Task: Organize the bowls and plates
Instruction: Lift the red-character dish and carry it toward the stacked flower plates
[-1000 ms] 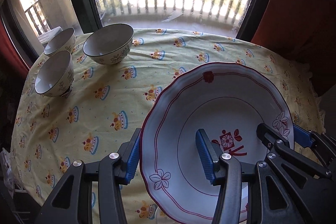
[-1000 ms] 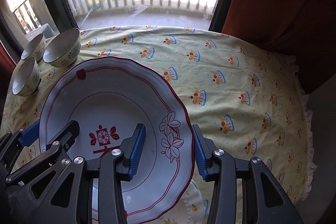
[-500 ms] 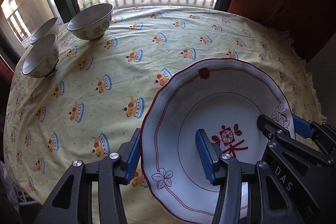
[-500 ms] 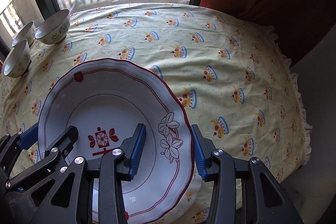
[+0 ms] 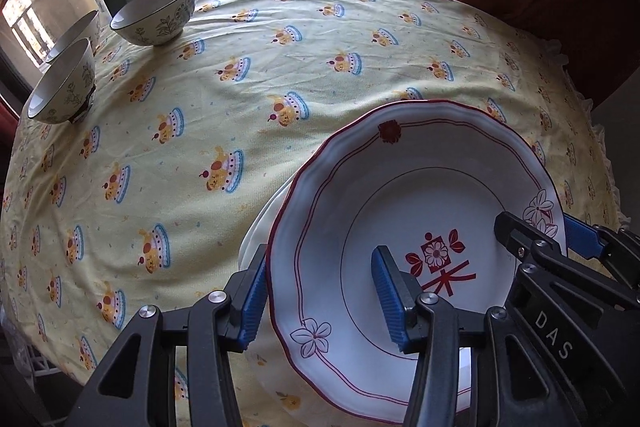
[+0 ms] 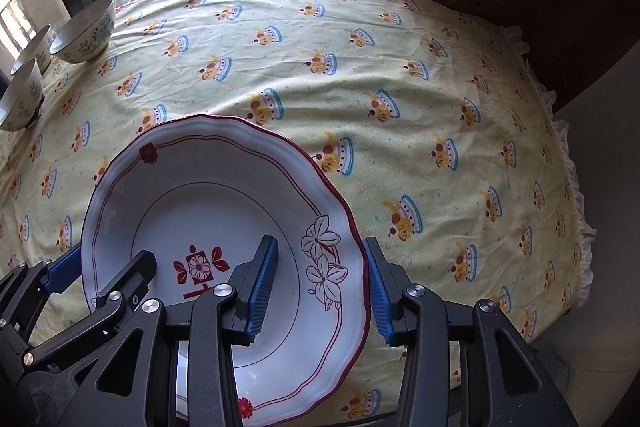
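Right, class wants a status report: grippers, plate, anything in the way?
Both hand-held grippers, left and right, clamp the plate rim. Another plate beneath. Three bowls far off.

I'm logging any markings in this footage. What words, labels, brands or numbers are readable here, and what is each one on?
"DAS": raised letters on the black body of the right gripper, seen in the left wrist view.
The red motif at the centre of the plate is a flower in a square with strokes under it; I cannot read it as a character.
Bowls and tablecloth: pictures only, no text.
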`<state>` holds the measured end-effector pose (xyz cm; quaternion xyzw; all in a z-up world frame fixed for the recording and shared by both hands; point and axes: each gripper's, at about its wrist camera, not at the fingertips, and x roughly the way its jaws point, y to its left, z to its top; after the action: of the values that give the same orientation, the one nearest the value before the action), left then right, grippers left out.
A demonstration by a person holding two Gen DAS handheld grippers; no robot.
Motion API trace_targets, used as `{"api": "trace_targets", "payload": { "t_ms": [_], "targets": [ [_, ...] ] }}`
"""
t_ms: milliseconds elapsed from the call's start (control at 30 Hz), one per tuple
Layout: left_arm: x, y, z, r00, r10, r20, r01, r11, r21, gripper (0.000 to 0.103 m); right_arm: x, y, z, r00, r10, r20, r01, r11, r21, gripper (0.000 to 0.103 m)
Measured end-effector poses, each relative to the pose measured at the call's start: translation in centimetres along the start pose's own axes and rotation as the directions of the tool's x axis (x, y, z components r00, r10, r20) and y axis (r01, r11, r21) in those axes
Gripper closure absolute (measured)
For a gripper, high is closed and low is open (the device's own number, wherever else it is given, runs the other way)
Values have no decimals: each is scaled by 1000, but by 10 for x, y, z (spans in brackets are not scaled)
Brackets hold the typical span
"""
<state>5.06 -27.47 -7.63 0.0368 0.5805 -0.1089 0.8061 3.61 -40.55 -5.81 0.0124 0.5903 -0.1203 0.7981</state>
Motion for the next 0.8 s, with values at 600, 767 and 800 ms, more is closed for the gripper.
{"api": "trace_targets", "payload": {
  "t_ms": [600,767,800],
  "targets": [
    [6,-19,0,991,133,9,-133,991,-26,46,23,-14,-2,991,121,-54,-123,992,-29,59],
    [6,-19,-1,990,138,17,-137,990,-37,45,24,-18,-2,989,138,-45,-140,989,-42,60],
    [6,-19,-2,990,140,17,-139,990,-37,44,24,-18,-2,988,145,-42,-147,988,-43,60]
  ]
}}
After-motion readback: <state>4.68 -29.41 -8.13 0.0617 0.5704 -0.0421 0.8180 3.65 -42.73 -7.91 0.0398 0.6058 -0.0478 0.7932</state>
